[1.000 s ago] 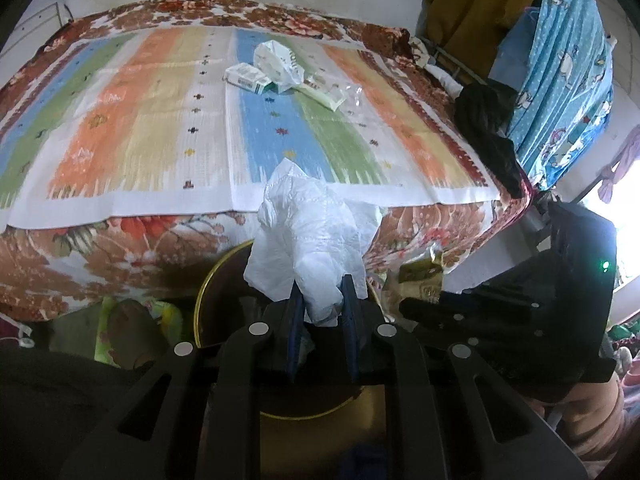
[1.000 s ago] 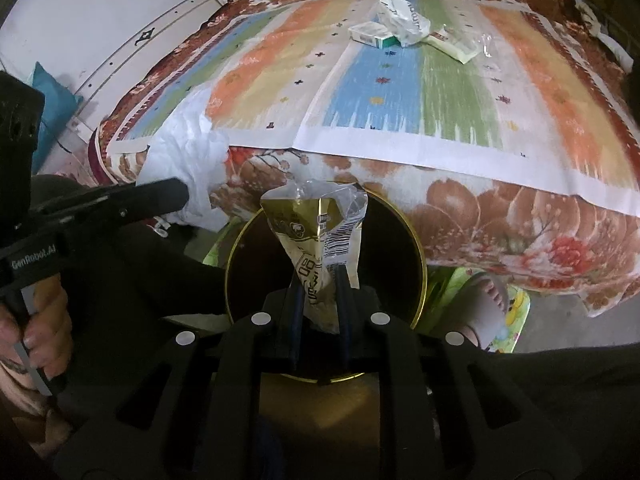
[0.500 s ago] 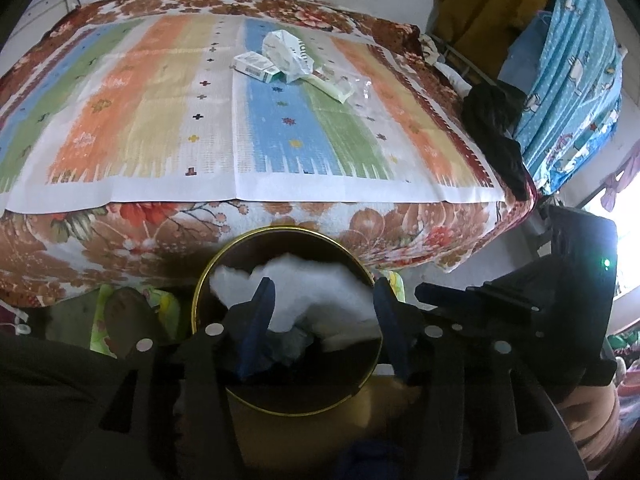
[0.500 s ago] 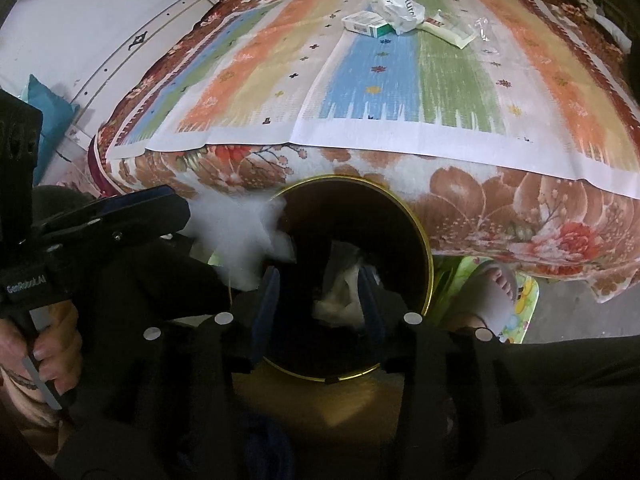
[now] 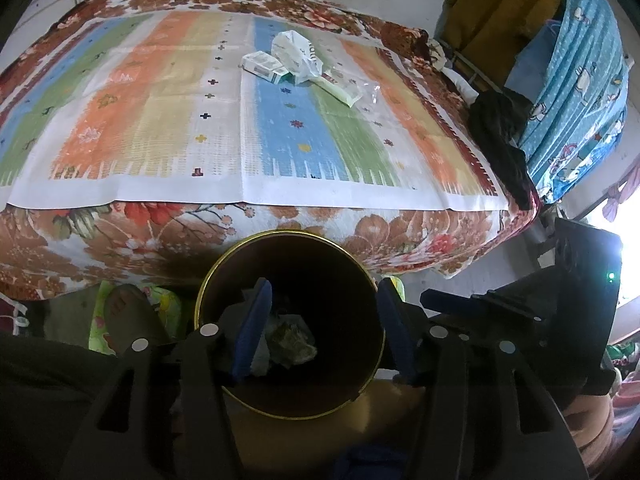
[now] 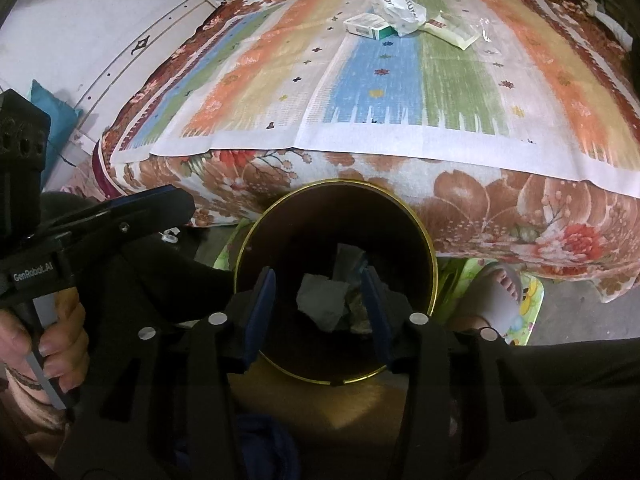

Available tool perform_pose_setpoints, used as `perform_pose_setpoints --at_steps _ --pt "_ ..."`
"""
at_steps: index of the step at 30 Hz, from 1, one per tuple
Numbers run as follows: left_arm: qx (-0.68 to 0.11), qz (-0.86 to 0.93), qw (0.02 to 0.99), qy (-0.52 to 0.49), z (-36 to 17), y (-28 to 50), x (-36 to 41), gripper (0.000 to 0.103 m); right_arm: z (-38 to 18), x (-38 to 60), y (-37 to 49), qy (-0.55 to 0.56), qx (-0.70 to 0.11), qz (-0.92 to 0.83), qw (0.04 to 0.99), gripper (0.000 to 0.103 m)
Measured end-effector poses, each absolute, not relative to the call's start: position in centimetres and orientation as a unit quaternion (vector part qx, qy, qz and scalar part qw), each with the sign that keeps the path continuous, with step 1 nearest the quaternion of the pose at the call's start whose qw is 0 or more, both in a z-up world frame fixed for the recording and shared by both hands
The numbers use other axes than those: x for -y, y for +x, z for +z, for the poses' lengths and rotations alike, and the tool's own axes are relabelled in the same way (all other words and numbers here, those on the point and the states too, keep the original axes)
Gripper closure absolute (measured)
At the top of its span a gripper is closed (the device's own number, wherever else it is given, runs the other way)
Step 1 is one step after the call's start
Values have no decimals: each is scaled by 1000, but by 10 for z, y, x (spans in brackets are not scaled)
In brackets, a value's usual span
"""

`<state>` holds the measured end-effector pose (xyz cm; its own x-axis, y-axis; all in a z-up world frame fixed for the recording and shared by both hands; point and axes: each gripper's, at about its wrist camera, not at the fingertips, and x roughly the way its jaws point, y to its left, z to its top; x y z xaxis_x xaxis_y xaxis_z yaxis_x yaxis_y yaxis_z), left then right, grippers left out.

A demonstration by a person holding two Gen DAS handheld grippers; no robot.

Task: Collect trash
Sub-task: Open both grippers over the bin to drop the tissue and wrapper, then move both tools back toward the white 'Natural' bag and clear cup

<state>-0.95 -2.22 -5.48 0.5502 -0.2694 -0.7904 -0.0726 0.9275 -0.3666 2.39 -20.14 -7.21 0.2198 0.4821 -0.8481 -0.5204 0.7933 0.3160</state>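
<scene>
A round bin with a gold rim (image 5: 224,276) (image 6: 416,216) stands on the floor against the bed. Crumpled white plastic and a wrapper lie at its bottom (image 5: 290,340) (image 6: 322,306). My left gripper (image 5: 324,312) is open and empty above the bin mouth. My right gripper (image 6: 318,296) is open and empty above it too. On the far side of the bed lie a white bag (image 5: 296,56) (image 6: 398,10), a small white and green box (image 5: 264,66) (image 6: 370,28) and a flat pale packet (image 5: 340,88) (image 6: 452,32).
The bed has a striped mat (image 5: 168,120) over a floral cover (image 6: 520,216). Dark clothes (image 5: 500,144) hang at its right end by a blue curtain (image 5: 576,92). Feet in slippers (image 5: 128,320) (image 6: 500,296) stand beside the bin.
Both grippers opened. The white plastic bag dropped from the left one and the gold wrapper from the right one into the bin.
</scene>
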Motion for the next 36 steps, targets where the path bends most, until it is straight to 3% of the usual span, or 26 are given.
perform_pose_setpoints --at_steps 23,26,36 --pt "-462 -25 874 -148 -12 69 5 36 -29 207 111 -8 -509 273 816 47" --pt "-464 -21 875 -140 -9 80 4 36 -26 206 117 -13 -505 270 820 42" --pt "-454 15 884 -111 8 128 -1 31 -17 205 150 -18 -497 240 834 41"
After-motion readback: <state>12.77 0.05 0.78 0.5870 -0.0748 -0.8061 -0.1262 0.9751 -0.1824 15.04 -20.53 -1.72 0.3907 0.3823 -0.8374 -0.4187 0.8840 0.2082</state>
